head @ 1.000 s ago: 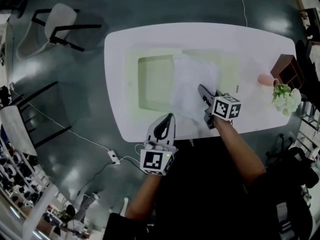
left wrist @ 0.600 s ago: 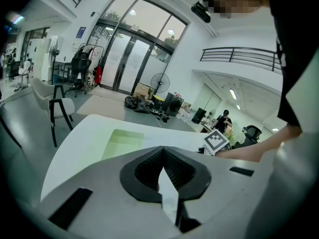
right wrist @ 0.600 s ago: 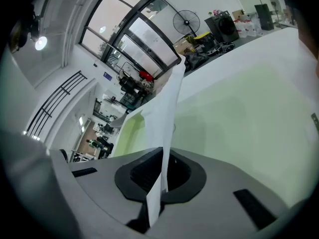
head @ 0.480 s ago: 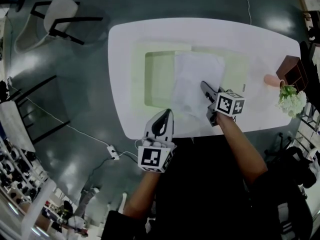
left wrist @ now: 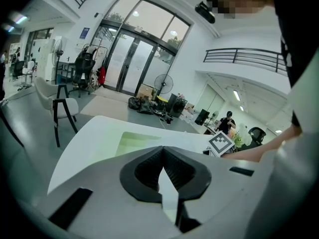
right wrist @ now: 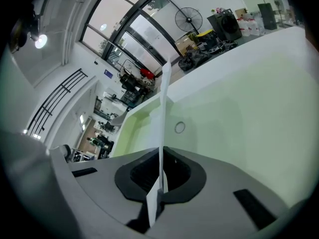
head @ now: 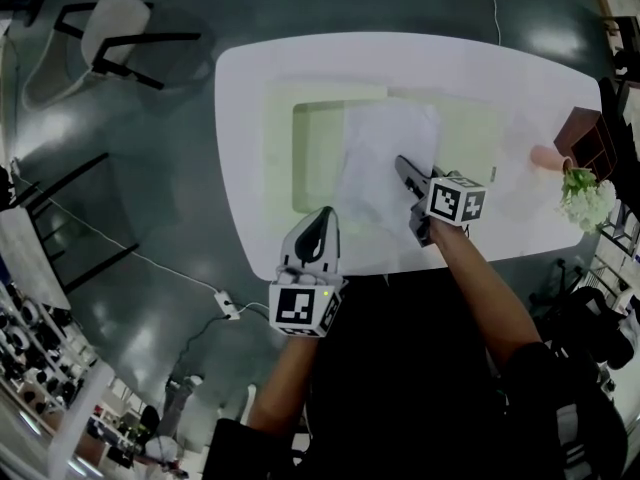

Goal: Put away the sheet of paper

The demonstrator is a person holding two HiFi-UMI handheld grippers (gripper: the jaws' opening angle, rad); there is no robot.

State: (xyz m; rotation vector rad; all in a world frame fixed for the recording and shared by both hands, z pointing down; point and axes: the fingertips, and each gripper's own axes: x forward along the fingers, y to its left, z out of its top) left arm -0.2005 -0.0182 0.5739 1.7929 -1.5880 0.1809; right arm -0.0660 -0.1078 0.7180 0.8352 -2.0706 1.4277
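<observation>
A white sheet of paper (head: 385, 158) hangs over the pale green open document case (head: 315, 158) on the white table (head: 500, 68). My right gripper (head: 402, 164) is shut on the sheet's near right edge. In the right gripper view the paper (right wrist: 163, 108) stands edge-on, running up out of the right gripper (right wrist: 160, 180) over the case's green inside (right wrist: 239, 108). My left gripper (head: 325, 214) hovers at the table's front edge, apart from the sheet. In its own view the left gripper (left wrist: 163, 156) is shut with nothing in it, pointing at the case (left wrist: 132, 142).
A brown box (head: 580, 138), a pink object (head: 545, 158) and white flowers (head: 585, 200) stand at the table's right end. A chair (head: 110, 43) stands on the dark floor at far left. A power strip (head: 228, 313) lies on the floor near the table's front.
The right gripper and the sheet have shifted slightly left over the case. The left gripper has stayed at the front edge.
</observation>
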